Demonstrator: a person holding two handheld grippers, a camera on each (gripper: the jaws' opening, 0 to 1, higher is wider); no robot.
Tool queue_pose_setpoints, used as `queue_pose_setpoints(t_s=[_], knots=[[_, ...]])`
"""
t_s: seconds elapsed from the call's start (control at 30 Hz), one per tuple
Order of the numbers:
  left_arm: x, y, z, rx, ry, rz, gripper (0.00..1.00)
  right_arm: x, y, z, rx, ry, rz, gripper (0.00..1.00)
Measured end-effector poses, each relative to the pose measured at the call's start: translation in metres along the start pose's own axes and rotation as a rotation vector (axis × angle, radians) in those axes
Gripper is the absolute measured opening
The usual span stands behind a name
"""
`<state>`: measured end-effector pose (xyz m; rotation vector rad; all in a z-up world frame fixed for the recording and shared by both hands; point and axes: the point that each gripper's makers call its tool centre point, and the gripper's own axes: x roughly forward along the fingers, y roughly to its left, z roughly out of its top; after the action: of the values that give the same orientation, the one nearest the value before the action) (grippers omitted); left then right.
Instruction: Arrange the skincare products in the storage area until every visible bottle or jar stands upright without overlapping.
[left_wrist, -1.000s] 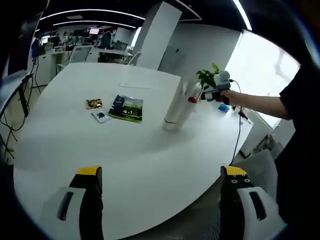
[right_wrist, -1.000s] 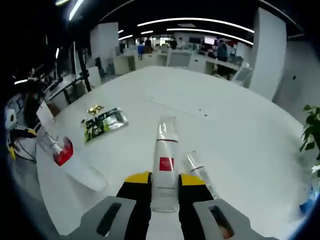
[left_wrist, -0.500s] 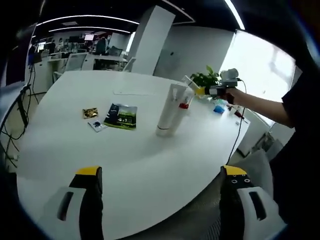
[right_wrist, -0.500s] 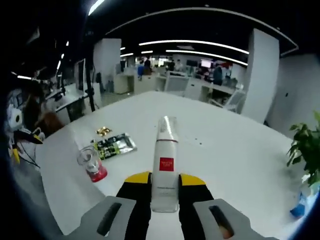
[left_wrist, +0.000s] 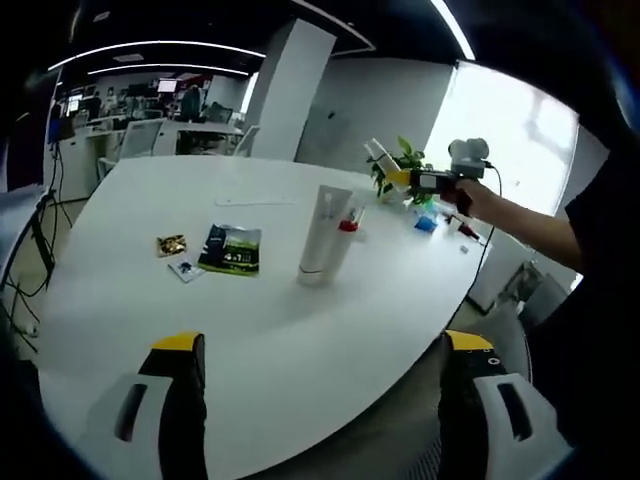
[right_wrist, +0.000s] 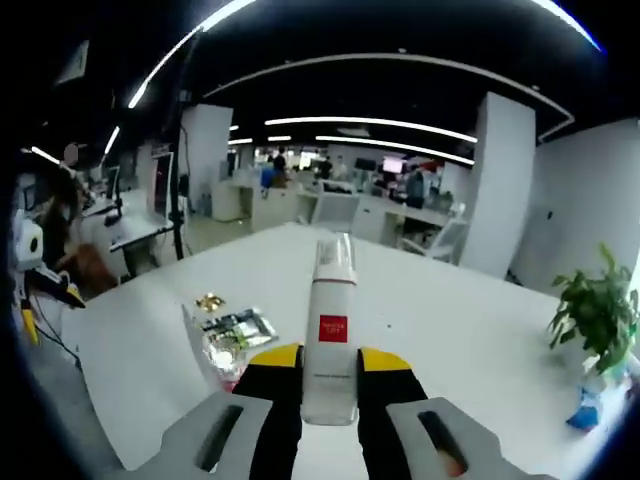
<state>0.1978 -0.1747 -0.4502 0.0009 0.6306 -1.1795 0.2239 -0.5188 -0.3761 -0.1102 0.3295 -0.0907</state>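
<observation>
1. the left gripper (left_wrist: 312, 350) hangs over the near edge of the round white table (left_wrist: 250, 320), its 2 yellow-tipped jaws spread wide with nothing between them

2. the right gripper (right_wrist: 330, 365) is closed on a white bottle (right_wrist: 331, 340) with a red square label and a clear cap; the jaws pinch its lower body and the bottle points straight forward along them, cap away from the camera

3. in the left gripper view the right gripper (left_wrist: 405, 178) shows far right, raised above the table's far side in a person's hand (left_wrist: 470, 198), with the bottle (left_wrist: 379, 156) sticking out up and to the left

4. a tall white tube (left_wrist: 320, 234) stands upright on its cap near the middle of the table, with a small red-marked item just beside its upper right; what that is cannot be told

5. left of the tube lie a dark green sachet (left_wrist: 231, 249), a small gold packet (left_wrist: 171, 243) and a small white-and-blue packet (left_wrist: 184, 269), all flat and close together

6. in the right gripper view the tube (right_wrist: 200, 345) sits low left of the jaws, with the sachet (right_wrist: 238, 326) and gold packet (right_wrist: 209, 301) beyond it

7. a potted green plant (right_wrist: 592, 315) stands at the table's far right side, with a blue item (right_wrist: 588, 410) below it

8. desks, chairs and people fill the office behind
</observation>
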Motion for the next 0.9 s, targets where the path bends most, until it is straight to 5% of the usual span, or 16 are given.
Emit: queue_pose_setpoints(t_s=[0.33, 0.9], knots=[[0.007, -0.02, 0.025, -0.003, -0.056, -0.079, 0.89, -0.032, 0.04, 0.032, -0.017, -0.106, -0.008, 0.11], [0.018, -0.057, 0.053, -0.024, -0.106, -0.226, 0.9, -0.047, 0.112, 0.044, -0.03, -0.187, 0.074, 0.11]])
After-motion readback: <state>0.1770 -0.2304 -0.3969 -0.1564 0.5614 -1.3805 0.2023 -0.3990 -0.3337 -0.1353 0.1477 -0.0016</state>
